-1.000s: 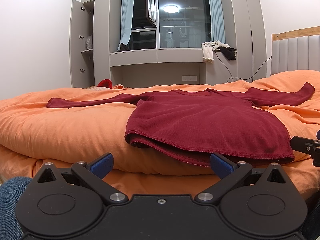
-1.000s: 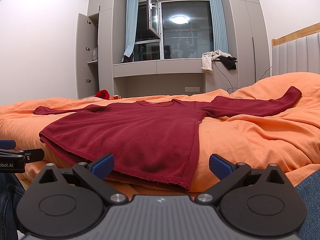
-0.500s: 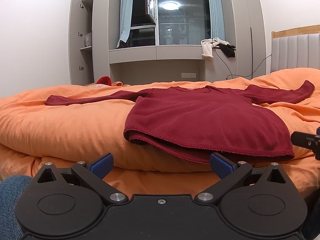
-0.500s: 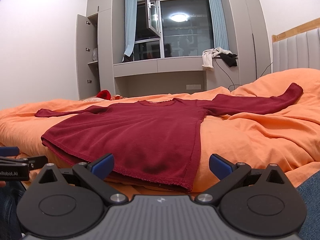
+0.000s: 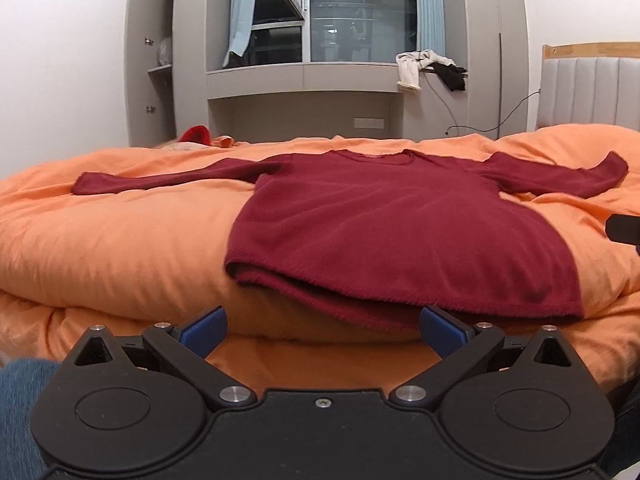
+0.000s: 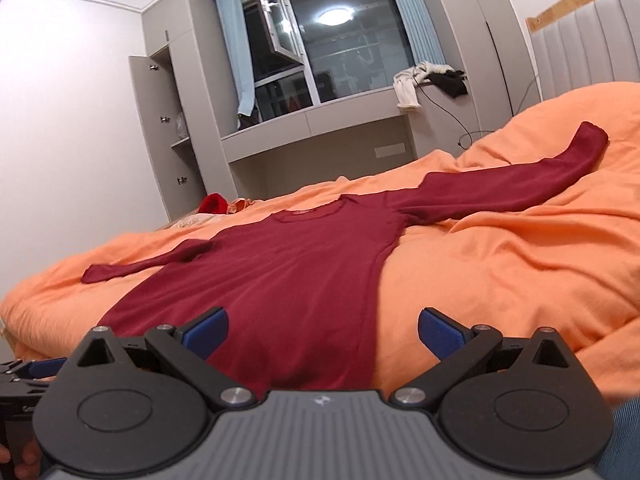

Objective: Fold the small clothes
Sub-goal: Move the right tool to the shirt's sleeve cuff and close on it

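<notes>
A dark red long-sleeved top [image 5: 380, 232] lies flat on the orange duvet [image 5: 100, 248], sleeves spread left and right, hem toward me. My left gripper [image 5: 323, 330] is open, low at the bed's edge just short of the hem's left part. In the right wrist view the same top [image 6: 288, 280] fills the middle. My right gripper [image 6: 323, 330] is open and tilted, hovering over the hem's right corner, nothing between its fingers. The right sleeve [image 6: 520, 184] stretches toward the headboard.
The orange duvet [image 6: 500, 280] is rumpled to the right of the top. A padded headboard [image 5: 588, 88] stands at the right. Behind the bed are grey cupboards [image 5: 152, 60], a window ledge with draped clothes [image 5: 428, 66], and a red item [image 5: 196, 135].
The right gripper has risen, tilted and moved forward over the hem's right corner. The left gripper has edged slightly closer to the bed. Both stay open.
</notes>
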Motion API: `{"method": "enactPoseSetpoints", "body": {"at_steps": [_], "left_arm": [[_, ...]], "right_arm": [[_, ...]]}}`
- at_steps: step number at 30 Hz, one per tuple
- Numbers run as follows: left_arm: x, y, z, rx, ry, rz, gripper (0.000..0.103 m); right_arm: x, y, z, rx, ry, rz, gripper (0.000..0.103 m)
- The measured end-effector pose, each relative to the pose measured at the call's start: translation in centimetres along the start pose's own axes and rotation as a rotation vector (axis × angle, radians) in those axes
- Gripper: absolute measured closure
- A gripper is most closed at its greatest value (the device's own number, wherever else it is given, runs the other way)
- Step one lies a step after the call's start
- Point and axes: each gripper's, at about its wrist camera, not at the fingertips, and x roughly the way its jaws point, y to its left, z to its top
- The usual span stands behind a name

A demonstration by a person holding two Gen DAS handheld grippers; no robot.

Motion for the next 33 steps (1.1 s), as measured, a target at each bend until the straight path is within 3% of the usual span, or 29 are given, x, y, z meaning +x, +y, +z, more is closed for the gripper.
{"method": "enactPoseSetpoints", "body": {"at_steps": [9, 21, 30, 33], "left_arm": [[3.6, -2.0, 5.5, 0.051, 0.007, -0.008, 0.001], [14.7, -5.1, 13.5, 0.073, -0.015, -0.091, 0.001], [21.5, -5.7, 15.2, 0.002, -0.081, -0.106, 0.001], [22.9, -5.5, 14.4, 0.001, -0.036, -0.116, 0.001]], "right_arm": [[2.9, -5.9, 5.4, 0.039, -0.053, -0.082, 0.000], [9.3, -14.1, 11.3, 0.078, -0.070, -0.242, 0.000], [15.3, -21.4, 14.1, 0.164, -0.066, -0.460, 0.000], [16.5, -23.9, 14.3, 0.177, -0.071, -0.551, 0.000]]}}
